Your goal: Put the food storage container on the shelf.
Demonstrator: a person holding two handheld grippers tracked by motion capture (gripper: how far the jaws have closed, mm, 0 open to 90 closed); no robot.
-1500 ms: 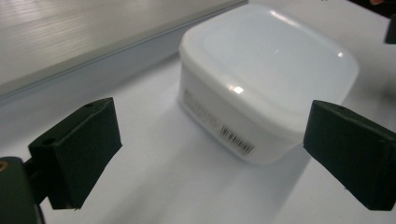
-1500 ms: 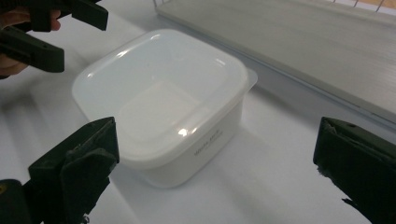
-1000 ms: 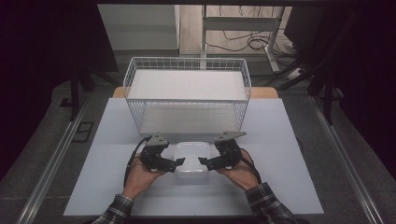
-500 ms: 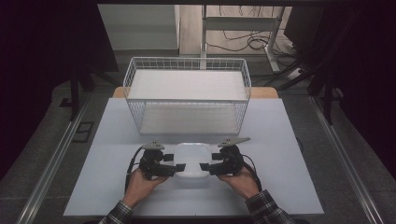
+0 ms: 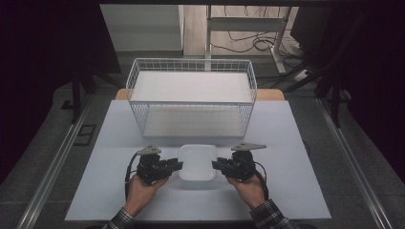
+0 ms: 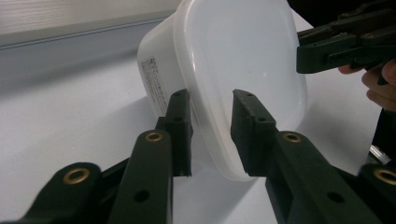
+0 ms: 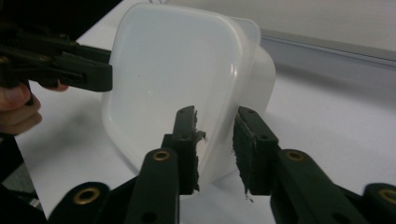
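Sitting between left gripper (image 5: 177, 165) and right gripper (image 5: 216, 165): white container (image 5: 197, 161).

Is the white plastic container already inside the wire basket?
No: the white plastic container sits on the table in front of the wire basket, between the left gripper and right gripper.

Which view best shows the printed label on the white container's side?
The left gripper view: the label faces it on the white container wall. The right gripper view shows the opposite wall; the high view shows its top.
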